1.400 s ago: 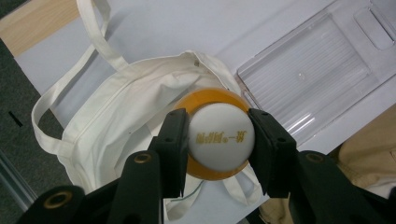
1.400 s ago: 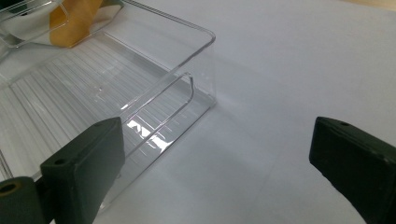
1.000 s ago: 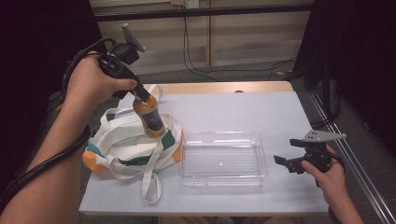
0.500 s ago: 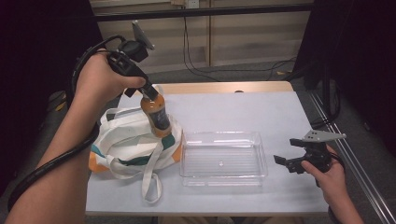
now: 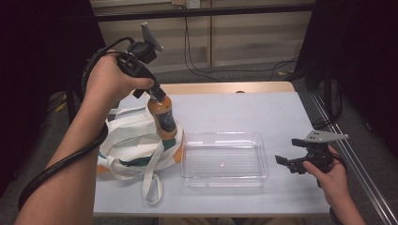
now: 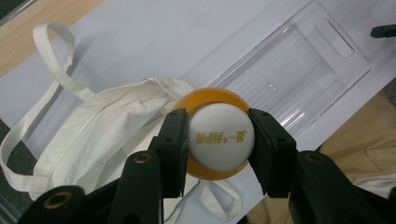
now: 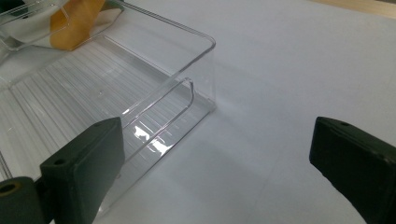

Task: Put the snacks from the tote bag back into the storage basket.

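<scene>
Left gripper (image 5: 158,96) is clamping the orange bottle (image 5: 163,119) by its white cap (image 6: 219,137) above the cloth bag (image 5: 131,145) (near the worktop's left edge); right gripper (image 5: 287,162) is gaping, holding nothing.

Orange bottle, white bag, clear tray on a pale bench

The bottle (image 5: 163,116) at centre left of the high view is orange with a dark label; in the left gripper view its cap (image 6: 221,137) is white with small yellow lettering, ringed by the orange shoulder. The cloth bag (image 5: 133,140) below it is off-white with teal and orange patches and off-white straps. The tray (image 5: 224,158) at centre is clear, its floor finely ribbed. The bench (image 5: 244,112) is pale blue-grey with a light wood strip along its far edge. Both grippers, left (image 6: 219,140) and right (image 5: 287,163), have black jaws.
</scene>
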Demonstrator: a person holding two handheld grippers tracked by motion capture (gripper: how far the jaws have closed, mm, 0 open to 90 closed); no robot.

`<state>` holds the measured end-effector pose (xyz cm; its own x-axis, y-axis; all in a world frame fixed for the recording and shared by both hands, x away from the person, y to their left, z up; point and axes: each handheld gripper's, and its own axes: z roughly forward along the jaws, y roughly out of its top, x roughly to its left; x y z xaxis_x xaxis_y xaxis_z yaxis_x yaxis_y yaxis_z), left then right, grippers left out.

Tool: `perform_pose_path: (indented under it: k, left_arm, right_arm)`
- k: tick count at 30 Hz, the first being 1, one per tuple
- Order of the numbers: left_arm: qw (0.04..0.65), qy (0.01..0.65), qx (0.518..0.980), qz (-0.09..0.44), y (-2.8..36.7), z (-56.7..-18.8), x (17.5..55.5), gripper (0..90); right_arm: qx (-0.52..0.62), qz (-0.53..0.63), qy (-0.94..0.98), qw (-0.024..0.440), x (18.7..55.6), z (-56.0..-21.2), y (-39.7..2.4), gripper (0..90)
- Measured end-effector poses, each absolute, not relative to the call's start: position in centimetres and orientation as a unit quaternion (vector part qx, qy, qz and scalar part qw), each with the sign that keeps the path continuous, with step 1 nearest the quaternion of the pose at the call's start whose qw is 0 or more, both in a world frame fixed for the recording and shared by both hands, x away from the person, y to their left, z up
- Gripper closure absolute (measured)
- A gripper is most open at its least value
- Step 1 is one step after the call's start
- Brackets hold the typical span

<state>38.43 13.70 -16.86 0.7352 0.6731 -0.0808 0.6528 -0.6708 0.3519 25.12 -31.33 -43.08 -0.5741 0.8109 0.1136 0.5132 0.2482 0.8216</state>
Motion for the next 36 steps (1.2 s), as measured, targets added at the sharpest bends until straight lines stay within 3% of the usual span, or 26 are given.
perform_pose_path:
  k: [36]
  left_arm:
    - [0.177, 0.329, 0.927, 0.021, 9.5, -19.1, 39.1, 59.6]
  right_arm:
    - [0.427, 0.440, 0.772, 0.167, 25.1, -43.1, -31.4, 3.0]
